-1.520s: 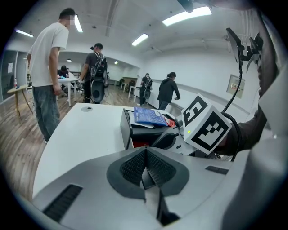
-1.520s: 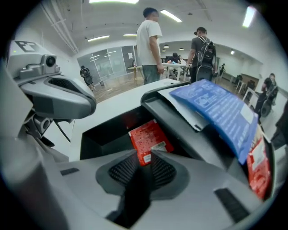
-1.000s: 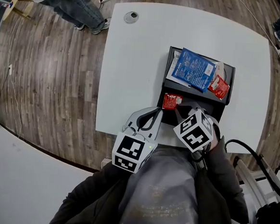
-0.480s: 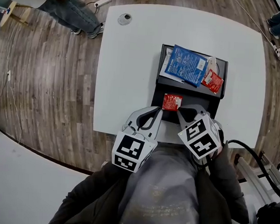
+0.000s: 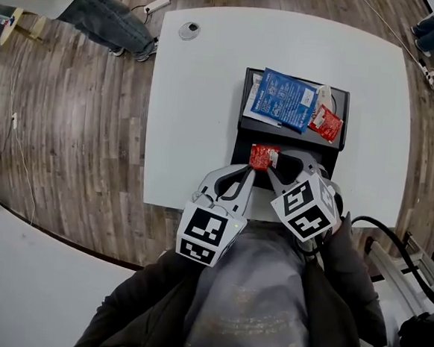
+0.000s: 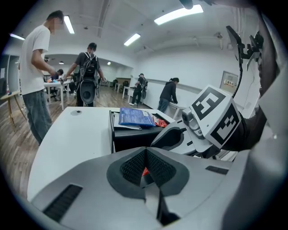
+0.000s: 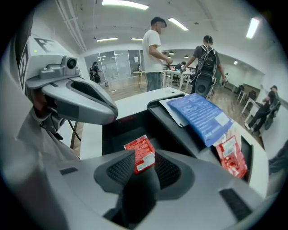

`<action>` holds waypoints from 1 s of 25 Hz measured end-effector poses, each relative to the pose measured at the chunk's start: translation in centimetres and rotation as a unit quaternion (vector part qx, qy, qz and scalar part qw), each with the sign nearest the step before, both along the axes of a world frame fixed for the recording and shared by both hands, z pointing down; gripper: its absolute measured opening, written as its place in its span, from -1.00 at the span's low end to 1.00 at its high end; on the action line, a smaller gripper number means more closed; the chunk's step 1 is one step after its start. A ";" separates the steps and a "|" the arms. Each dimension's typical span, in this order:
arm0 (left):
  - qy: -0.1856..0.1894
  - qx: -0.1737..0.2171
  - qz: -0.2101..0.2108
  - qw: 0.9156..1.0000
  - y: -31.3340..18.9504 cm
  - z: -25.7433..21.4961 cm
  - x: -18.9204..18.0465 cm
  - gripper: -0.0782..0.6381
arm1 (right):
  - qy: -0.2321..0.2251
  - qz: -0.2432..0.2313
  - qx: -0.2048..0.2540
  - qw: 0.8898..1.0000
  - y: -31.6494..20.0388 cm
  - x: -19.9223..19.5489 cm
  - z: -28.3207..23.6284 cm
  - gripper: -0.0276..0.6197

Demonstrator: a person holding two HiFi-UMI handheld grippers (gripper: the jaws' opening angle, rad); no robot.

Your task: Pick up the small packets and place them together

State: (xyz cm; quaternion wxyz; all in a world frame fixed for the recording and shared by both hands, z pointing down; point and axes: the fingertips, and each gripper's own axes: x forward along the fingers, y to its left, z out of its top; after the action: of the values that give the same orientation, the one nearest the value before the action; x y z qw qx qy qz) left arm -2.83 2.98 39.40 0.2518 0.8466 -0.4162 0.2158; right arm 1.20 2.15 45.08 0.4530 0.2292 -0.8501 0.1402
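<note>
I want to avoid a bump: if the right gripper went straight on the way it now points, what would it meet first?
First the small red packet, already between the opening jaws of the right gripper. Beyond it, probably the floor of the black tray, though depth is unclear.

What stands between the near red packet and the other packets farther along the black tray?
No loose thing does. The red packet sits between the right gripper's opening jaws, on the tray's low near part. Only a raised black edge separates it from the blue packet and second red packet.
</note>
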 end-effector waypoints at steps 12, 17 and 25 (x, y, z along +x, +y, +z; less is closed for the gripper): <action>0.002 -0.018 -0.022 1.000 -0.8 0.8 -1.4 -0.78 | 0.040 -0.016 -0.023 0.999 -0.3 -1.0 3.4 -0.27; 0.005 -0.021 -0.025 0.999 -1.1 1.1 -1.6 -0.78 | 0.043 -0.019 -0.024 0.999 -0.5 -0.9 3.6 -0.27; 0.005 -0.018 -0.022 1.000 -1.0 1.0 -1.8 -0.78 | 0.045 -0.009 -0.020 0.999 -0.2 -1.0 3.5 -0.57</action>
State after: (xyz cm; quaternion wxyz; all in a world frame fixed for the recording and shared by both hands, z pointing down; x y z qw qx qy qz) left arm -4.63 1.95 40.37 0.2741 0.8337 -0.4293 0.2133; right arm 0.21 1.93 48.60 0.4962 0.2186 -0.8280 0.1428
